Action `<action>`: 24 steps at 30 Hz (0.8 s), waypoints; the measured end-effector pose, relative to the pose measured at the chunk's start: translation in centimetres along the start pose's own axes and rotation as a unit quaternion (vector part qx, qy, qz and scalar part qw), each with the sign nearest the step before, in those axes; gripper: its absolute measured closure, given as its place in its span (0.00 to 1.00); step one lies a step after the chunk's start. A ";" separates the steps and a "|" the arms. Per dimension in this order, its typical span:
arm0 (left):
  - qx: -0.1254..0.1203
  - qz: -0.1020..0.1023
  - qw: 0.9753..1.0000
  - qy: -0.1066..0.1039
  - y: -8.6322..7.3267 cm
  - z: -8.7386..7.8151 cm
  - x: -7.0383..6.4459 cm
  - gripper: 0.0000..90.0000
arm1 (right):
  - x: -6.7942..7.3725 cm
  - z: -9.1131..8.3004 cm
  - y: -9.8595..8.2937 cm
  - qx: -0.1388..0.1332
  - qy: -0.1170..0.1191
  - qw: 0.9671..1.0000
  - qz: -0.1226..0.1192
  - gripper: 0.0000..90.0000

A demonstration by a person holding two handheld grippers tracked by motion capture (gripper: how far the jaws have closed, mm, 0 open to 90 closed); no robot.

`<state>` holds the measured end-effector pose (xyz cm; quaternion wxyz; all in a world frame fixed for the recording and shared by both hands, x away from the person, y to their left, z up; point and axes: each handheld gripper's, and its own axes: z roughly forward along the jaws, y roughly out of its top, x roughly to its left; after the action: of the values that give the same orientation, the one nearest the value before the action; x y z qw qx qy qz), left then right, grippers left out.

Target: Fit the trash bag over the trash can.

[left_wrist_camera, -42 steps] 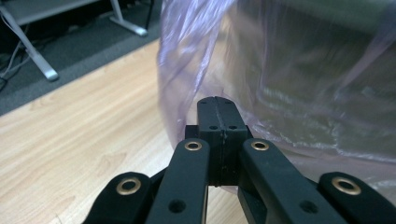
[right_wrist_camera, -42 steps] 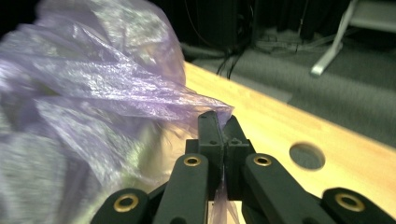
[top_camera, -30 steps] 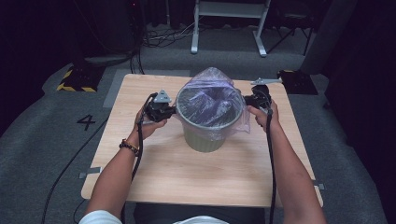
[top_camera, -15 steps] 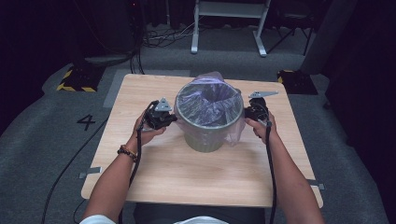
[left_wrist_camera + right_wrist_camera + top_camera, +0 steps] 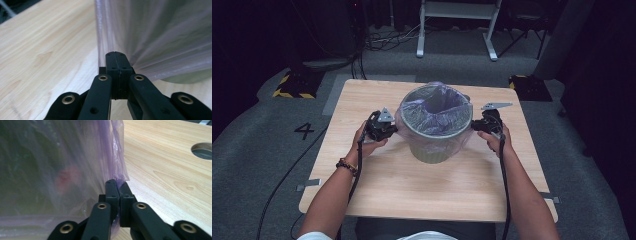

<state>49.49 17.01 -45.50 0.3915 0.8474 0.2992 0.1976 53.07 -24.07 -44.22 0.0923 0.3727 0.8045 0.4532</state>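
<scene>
A grey-green bin (image 5: 432,150) stands mid-table, lined with a translucent purple bag (image 5: 434,111) folded down over its rim. My left gripper (image 5: 393,128) is at the bin's left side, shut on the bag's hem; in the left gripper view the jaws (image 5: 116,62) pinch the stretched film (image 5: 160,47). My right gripper (image 5: 474,125) is at the bin's right side, shut on the bag's edge (image 5: 117,167), its tips (image 5: 117,185) closed together with film caught between them. The bin wall (image 5: 37,165) shows dark behind the plastic.
The light wooden table (image 5: 377,185) has open surface in front of and beside the bin. A round cable hole (image 5: 203,150) lies in the tabletop to the right. A white metal frame (image 5: 457,30) and cables stand on the floor beyond the table.
Both grippers have pulled the bag's hem downward over the bin's rim. The puffed-up bag top has flattened, and the bin's mouth now stands open.
</scene>
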 end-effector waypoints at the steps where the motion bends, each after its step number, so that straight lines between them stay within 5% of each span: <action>1: -0.007 -0.007 1.000 0.001 -0.1 -0.3 0.1 0.85 | -0.1 -0.2 0.0 -0.004 -0.006 1.000 -0.002 0.92; 10: -0.020 -0.014 0.999 0.028 -0.7 -3.1 -0.2 0.23 | -0.5 -3.4 0.2 -0.044 -0.045 0.998 -0.006 0.62; 19: -0.056 -0.019 0.998 0.002 -1.9 -6.6 -1.2 0.18 | 0.7 -7.2 1.3 -0.089 -0.042 0.994 -0.037 0.37; 24: -0.034 -0.015 0.999 -0.019 -3.2 -6.9 -2.2 0.17 | 2.4 -9.3 3.1 -0.112 -0.032 0.991 -0.063 0.32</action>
<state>42.78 20.93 -43.96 0.4287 0.8326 0.2977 0.1855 48.45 -27.68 -35.97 0.1880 0.3227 0.7670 0.5217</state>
